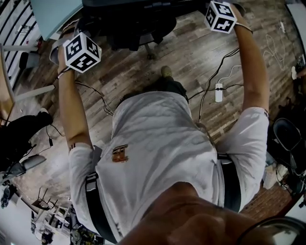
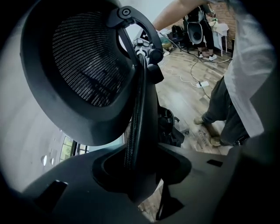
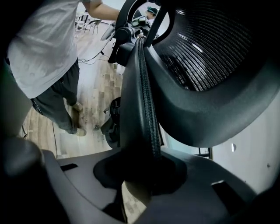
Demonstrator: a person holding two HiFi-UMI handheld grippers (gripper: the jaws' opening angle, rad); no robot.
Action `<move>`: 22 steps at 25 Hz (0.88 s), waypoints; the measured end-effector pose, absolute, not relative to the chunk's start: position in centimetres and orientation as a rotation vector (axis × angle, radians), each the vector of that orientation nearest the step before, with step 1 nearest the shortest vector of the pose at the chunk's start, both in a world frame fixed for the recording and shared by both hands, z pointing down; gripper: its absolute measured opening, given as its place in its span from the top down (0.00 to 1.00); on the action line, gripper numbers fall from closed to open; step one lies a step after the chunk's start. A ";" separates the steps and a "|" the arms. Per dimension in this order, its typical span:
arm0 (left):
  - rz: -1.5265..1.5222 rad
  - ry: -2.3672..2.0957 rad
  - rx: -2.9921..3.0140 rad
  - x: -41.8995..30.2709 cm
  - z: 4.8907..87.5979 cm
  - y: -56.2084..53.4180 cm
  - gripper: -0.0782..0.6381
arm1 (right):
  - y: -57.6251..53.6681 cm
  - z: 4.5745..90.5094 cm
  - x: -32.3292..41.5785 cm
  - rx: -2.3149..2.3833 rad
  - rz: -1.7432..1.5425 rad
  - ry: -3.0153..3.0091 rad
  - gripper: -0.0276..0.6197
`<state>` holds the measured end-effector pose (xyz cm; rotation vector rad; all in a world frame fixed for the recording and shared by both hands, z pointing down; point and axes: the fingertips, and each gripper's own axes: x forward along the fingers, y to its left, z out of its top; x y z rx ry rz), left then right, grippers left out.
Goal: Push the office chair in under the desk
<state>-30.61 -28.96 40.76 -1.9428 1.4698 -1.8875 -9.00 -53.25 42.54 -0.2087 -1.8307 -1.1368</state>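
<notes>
Left gripper [image 2: 139, 181] and right gripper [image 3: 141, 177]: each clamped on one side rim of the black mesh-backed office chair [image 2: 85, 65]. The chair stands just ahead of both grippers, near the pale-topped desk [image 1: 56, 14]. Behind them lies wood-plank floor [image 1: 191, 52], crossed by loose black cables [image 1: 206, 91] and a white power strip [image 1: 219, 92].

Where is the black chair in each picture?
Head view: office chair at the top middle.
Left gripper view: office chair fills the upper left and middle.
Right gripper view: office chair fills the upper right and middle.
Shared landmark: the person's white shirt.
</notes>
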 end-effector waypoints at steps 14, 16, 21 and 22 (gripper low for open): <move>-1.995 1.643 -1.874 -30.1 40.7 -39.1 0.66 | -66.3 42.5 -11.9 -0.343 -1.231 -1.824 0.76; -1.993 1.675 -1.848 -30.9 40.7 -40.6 0.66 | -68.1 42.6 -12.9 -0.346 -1.239 -1.822 0.76; -2.018 1.746 -1.809 -32.4 40.9 -43.2 0.66 | -71.5 42.8 -15.6 -0.383 -1.265 -1.820 0.76; -2.026 1.756 -1.806 -32.8 40.9 -43.8 0.66 | -72.3 42.9 -16.1 -0.390 -1.268 -1.821 0.76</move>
